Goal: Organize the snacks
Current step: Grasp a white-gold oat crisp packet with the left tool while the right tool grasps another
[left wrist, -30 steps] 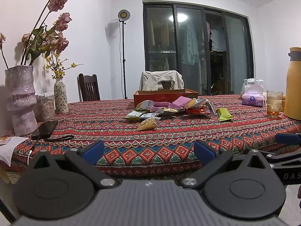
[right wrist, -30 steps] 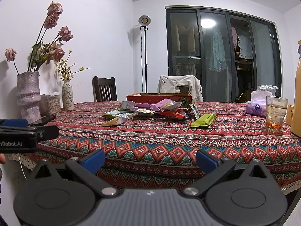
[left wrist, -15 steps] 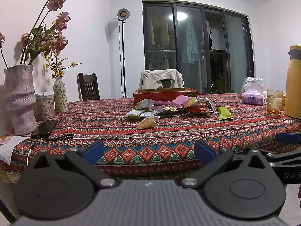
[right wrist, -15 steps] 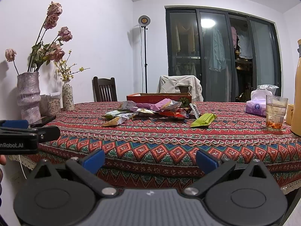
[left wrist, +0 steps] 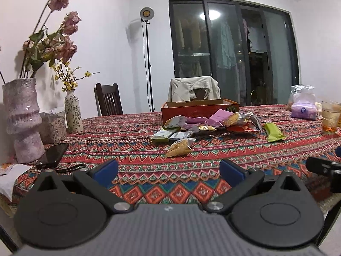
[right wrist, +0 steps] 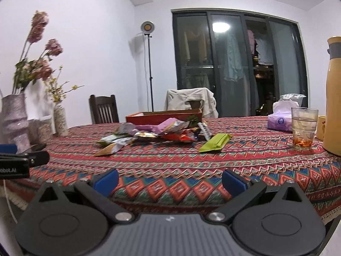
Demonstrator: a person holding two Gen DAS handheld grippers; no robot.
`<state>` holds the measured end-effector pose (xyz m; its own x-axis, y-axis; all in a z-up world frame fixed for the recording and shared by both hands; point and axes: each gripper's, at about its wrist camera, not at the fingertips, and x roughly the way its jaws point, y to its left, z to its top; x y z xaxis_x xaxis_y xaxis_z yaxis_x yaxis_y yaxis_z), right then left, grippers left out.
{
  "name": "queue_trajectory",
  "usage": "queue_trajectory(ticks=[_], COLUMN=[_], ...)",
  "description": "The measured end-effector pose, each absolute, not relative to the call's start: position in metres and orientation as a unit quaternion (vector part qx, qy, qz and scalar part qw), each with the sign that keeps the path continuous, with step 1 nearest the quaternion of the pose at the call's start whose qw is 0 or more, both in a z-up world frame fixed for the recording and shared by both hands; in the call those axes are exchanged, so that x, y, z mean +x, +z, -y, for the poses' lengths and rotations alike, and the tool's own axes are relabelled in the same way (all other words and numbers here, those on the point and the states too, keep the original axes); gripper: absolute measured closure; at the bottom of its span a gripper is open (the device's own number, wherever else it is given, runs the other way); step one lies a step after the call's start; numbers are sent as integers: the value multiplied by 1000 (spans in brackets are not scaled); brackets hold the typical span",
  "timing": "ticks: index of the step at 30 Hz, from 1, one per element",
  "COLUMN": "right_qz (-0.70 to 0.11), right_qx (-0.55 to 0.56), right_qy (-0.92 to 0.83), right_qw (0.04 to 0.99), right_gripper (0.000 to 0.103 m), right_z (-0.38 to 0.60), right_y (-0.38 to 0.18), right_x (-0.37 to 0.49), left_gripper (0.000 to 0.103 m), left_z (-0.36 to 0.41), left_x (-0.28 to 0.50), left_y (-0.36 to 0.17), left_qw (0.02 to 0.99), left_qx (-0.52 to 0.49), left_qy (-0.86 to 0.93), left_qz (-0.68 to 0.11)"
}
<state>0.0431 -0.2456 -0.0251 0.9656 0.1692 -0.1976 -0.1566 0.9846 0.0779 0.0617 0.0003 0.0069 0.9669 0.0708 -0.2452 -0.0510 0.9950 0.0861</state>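
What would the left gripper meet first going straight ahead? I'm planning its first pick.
Probably the yellow snack packet, nearest of the snack pile and roughly centred ahead of the open left gripper. Only bare tablecloth lies between, though depth is uncertain.

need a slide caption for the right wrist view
Open right gripper faces loose snack packets heaped before a red box on the patterned tablecloth.

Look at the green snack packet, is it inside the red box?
No, the green snack packet lies flat on the tablecloth, nearer the camera than the red box and apart from it.
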Motion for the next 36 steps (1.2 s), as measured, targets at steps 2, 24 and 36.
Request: queue_trajectory(ticks=[2, 24, 36], right_qz=[-114, -146, -229], right_qx=[20, 71, 177], right_qy=[83, 82, 105], right_qw=[990, 983, 951], right_gripper=[0, 0, 24], right_z=[249, 288, 337], right_y=[-23, -3, -9], right_x=[54, 208, 379], left_gripper=[0, 12, 36], left_z=[3, -7, -19], left_x=[75, 252, 317], left_y=[9, 2, -21], left_qw=[990, 969, 945], left_qx=[42, 17, -21], left_qy=[33, 14, 17], left_qz=[-127, -248, -325])
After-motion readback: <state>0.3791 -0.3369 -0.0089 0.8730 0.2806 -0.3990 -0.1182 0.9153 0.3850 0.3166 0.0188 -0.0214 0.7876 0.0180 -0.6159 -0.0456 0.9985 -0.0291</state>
